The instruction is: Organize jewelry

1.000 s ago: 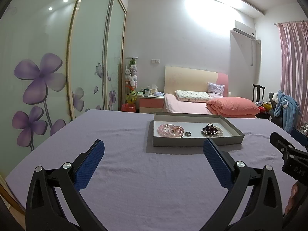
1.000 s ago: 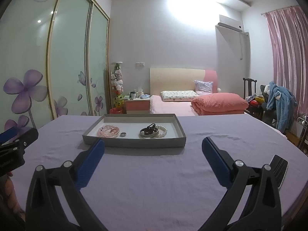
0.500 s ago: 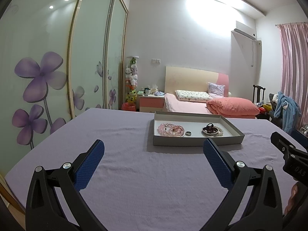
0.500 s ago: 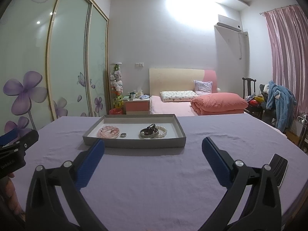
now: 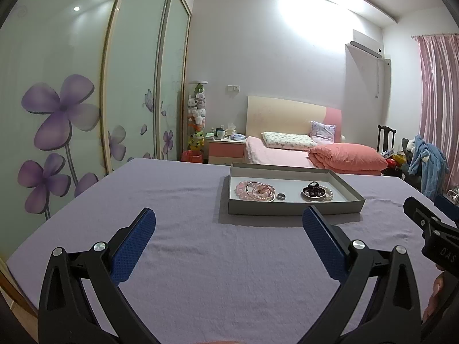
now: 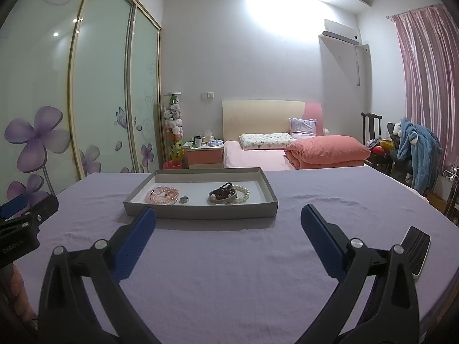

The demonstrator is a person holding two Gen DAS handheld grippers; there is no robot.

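1. Hovering above the near edge of the lilac-covered desk, the left gripper has its blue fingers spread wide, holding nothing; the right gripper is likewise wide and empty.
2. A grey tray sits toward the desk's far edge; inside, pink bead bracelets lie at its left, a small ring just beside them, and dark beads with a pearl bracelet at its right.
3. A black remote lies near the desk's right edge.
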